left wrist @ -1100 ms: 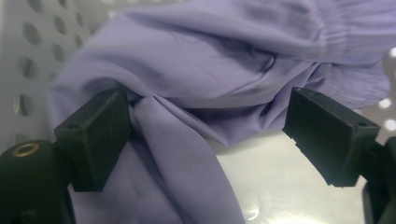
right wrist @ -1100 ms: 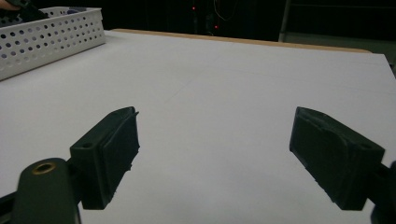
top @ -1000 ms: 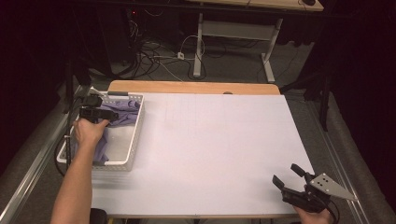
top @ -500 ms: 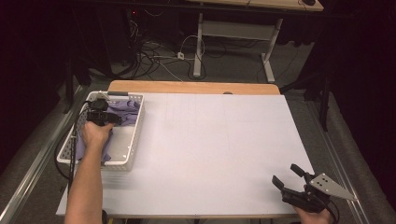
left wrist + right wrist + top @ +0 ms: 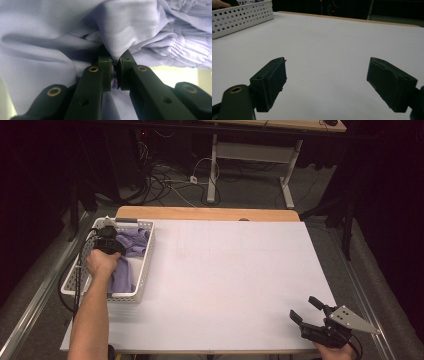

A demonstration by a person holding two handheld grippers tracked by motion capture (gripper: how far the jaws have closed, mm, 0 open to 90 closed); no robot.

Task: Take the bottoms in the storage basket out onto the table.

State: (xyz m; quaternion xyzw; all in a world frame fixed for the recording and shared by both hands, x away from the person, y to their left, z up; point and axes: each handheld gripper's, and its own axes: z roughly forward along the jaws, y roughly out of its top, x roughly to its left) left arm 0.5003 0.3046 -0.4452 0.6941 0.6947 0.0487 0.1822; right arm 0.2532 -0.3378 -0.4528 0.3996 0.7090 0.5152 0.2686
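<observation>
High view is giving me one table point(image 5: 230, 280), white-topped, with a wooden strip along its far edge. Most of that top is lying bare: open room is running from the basket's right wall to the right edge and from the far strip down to the near edge.

I am counting one white perforated basket point(image 5: 145, 265), sitting at the left edge, its near wall just short of the near-left corner. One lilac cloth point(image 5: 131, 243) is lying bunched inside it, filling much of the floor.

Two grippers are showing. My left gripper point(image 5: 107, 239) is reaching down into the basket's far half; in the left gripper view its jaws are pressed together, pinching a fold of the cloth point(image 5: 125, 27) between the pads. My right gripper point(image 5: 306, 309) is resting at the near-right corner, close to the near edge, well apart from the basket. Its jaws are standing spread wide over bare tabletop point(image 5: 327, 50), nothing between them.
</observation>
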